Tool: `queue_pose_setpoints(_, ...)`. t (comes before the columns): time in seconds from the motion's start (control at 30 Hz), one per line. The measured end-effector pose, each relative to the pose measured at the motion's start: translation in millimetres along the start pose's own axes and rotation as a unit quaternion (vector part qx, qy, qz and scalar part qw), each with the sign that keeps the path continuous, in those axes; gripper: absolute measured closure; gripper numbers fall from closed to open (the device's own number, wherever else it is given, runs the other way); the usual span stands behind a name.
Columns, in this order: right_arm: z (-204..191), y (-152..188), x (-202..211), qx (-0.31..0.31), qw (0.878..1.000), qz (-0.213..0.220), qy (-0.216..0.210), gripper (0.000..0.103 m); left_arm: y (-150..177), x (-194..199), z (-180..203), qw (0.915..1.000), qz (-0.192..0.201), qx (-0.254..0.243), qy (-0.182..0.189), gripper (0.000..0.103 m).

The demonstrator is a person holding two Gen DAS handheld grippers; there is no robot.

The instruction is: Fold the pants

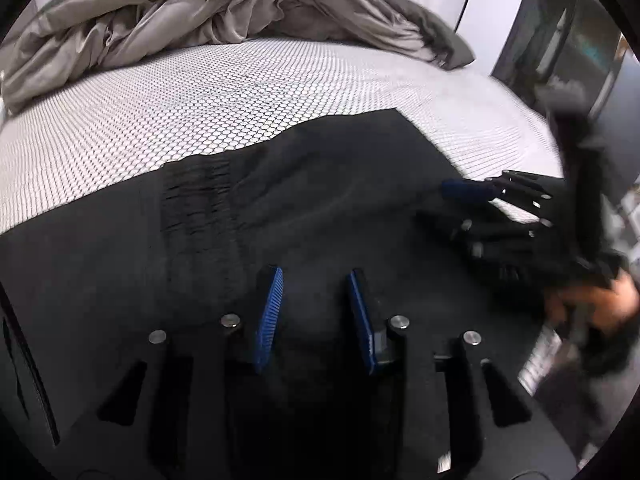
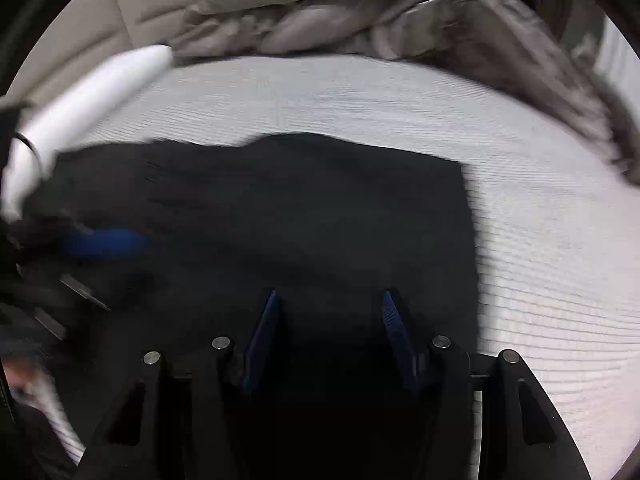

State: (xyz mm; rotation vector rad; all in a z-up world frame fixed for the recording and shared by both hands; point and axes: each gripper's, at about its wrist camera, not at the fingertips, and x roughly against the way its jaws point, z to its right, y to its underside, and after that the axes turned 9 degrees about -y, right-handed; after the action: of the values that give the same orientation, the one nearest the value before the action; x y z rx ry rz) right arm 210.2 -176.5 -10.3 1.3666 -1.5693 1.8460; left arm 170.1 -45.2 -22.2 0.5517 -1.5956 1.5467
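Observation:
Black pants lie folded flat on the bed, their gathered elastic waistband toward the left. My left gripper hovers just over the dark cloth near its front. Its blue pads stand apart and nothing is pinched between them. In the right wrist view the pants fill the middle, with a straight edge on the right. My right gripper is open above that right part, with no cloth between its pads. Each gripper shows in the other's view: the right gripper at the pants' right edge, the left gripper blurred at the left.
The bed has a white cover with a honeycomb pattern. A crumpled grey duvet is heaped along its far side. A person's white sleeve reaches in from the left, and a hand holds the right gripper. Furniture stands beyond the bed's right edge.

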Motion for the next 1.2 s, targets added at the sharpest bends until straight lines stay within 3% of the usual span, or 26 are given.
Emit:
queue_pose_setpoints(0.03, 12, 6, 5, -0.002, 1.0, -0.003, 0.029, 0.048, 2, 7, -8, 1.0, 0.002, 0.006, 0.004, 0.071)
queue_pose_setpoints(0.1, 44, 24, 21, -0.03, 0.998, 0.006, 0.051, 0.044, 11, 20, -18, 0.9994, 0.003, 0.007, -0.033, 0.073)
queue_pose_setpoints(0.23, 53, 32, 51, -0.042, 0.997, 0.052, 0.032, 0.045, 20, 46, -16, 0.999, 0.026, 0.027, -0.025, 0.073)
queue_pose_setpoints(0.33, 7, 32, 61, 0.009, 0.997, 0.072, -0.019, 0.045, 19, 48, 12, 0.9994, 0.035, 0.002, -0.001, 0.072)
queue_pose_setpoints(0.43, -23, 29, 42, 0.002, 0.994, 0.041, -0.105, 0.045, 19, 22, 38, 0.9995, -0.001, -0.03, -0.004, 0.072)
queue_pose_setpoints(0.47, -26, 27, 33, 0.007, 0.994, 0.03, -0.107, 0.045, 22, 15, 38, 0.9991, -0.011, -0.04, -0.011, 0.072)
queue_pose_setpoints(0.57, -12, 39, 21, 0.037, 0.997, 0.009, -0.063, 0.045, 31, 19, 27, 0.9985, -0.015, -0.052, 0.003, 0.072)
queue_pose_setpoints(0.7, 39, 61, 42, 0.012, 1.0, 0.018, -0.005, 0.045, 38, 40, 4, 0.999, -0.013, -0.038, -0.02, 0.072)
queue_pose_setpoints(0.77, 61, 71, 53, -0.024, 0.999, 0.031, -0.02, 0.045, 40, 57, 3, 0.9988, 0.01, -0.034, -0.033, 0.072)
queue_pose_setpoints(0.87, 47, 69, 69, -0.018, 0.997, 0.06, -0.039, 0.045, 36, 72, 24, 0.9983, 0.039, -0.039, 0.018, 0.072)
queue_pose_setpoints(0.93, 19, 63, 66, 0.02, 0.995, 0.065, -0.075, 0.045, 35, 65, 48, 0.9963, 0.032, -0.067, 0.044, 0.07)
queue_pose_setpoints(1.0, -8, 58, 56, 0.049, 0.992, 0.056, -0.102, 0.045, 40, 47, 69, 0.993, 0.004, -0.112, 0.038, 0.07)
queue_pose_setpoints(1.1, -19, 65, 36, 0.085, 0.993, 0.028, -0.072, 0.046, 47, 30, 61, 0.9935, -0.025, -0.108, 0.026, 0.07)
queue_pose_setpoints(1.2, 20, 78, 42, 0.066, 0.996, 0.007, -0.061, 0.046, 52, 44, 32, 0.9949, -0.029, -0.089, 0.037, 0.07)
